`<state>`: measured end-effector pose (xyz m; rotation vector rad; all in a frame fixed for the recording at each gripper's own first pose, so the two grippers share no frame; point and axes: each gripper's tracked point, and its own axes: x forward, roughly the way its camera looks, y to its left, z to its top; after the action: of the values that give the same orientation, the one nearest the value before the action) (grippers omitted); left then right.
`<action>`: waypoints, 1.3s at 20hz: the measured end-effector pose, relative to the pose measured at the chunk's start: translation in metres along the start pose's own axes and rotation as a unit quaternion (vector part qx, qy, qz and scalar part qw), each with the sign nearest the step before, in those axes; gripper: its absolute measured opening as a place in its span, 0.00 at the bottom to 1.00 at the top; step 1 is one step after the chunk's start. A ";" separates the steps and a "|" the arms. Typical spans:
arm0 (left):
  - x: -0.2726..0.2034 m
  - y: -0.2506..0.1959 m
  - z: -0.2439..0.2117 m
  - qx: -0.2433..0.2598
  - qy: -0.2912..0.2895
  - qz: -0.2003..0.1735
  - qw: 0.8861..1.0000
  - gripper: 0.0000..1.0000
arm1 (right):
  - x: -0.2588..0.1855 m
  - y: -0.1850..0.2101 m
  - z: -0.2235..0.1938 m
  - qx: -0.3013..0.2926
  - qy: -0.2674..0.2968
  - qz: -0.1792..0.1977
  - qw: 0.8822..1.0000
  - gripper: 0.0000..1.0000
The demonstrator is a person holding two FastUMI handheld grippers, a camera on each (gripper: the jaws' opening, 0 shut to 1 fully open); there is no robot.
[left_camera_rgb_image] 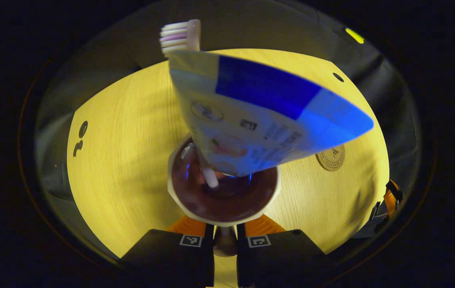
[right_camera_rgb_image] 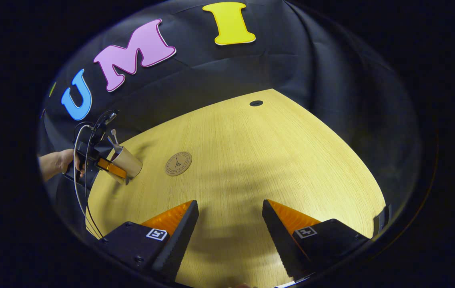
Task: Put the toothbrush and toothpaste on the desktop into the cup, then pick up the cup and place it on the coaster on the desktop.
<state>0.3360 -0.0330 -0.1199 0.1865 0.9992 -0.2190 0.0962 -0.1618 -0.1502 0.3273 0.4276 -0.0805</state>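
My left gripper [left_camera_rgb_image: 225, 236] is shut on the near wall of a cream cup [left_camera_rgb_image: 179, 200] with a dark inside. A white and blue toothpaste tube [left_camera_rgb_image: 259, 116] and a toothbrush [left_camera_rgb_image: 181, 37] stand in the cup, bristle head up. In the right gripper view the cup [right_camera_rgb_image: 127, 162] hangs tilted in the left gripper [right_camera_rgb_image: 107, 166] over the table's left side, a hand [right_camera_rgb_image: 55, 162] behind it. The round brown coaster [left_camera_rgb_image: 331, 157] lies bare on the wood, to the right of the cup [right_camera_rgb_image: 178, 163]. My right gripper [right_camera_rgb_image: 230, 224] stands open over the table, holding nothing.
The yellow wooden table [right_camera_rgb_image: 275, 160] has a small dark cable hole [right_camera_rgb_image: 256, 103] near its far edge and another [left_camera_rgb_image: 338, 77] in the left gripper view. Cables [right_camera_rgb_image: 79, 180] trail from the left gripper. Black cloth walls the booth.
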 end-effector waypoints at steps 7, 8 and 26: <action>-0.029 -0.035 0.013 0.060 -0.021 -0.018 0.998 0.26 | -0.003 -0.005 0.007 -0.001 -0.006 -0.005 1.000 0.98; -0.030 -0.045 0.014 0.072 -0.023 -0.024 0.997 0.26 | -0.004 -0.010 0.008 -0.003 -0.009 -0.013 1.000 0.98; 0.008 -0.192 0.038 0.203 0.017 -0.046 0.978 0.27 | -0.076 -0.100 -0.021 0.041 -0.031 -0.103 0.993 0.98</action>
<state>0.3192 -0.2284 -0.1169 0.5173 0.9903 -0.5059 0.0045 -0.2492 -0.1658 0.3595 0.3951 -0.3092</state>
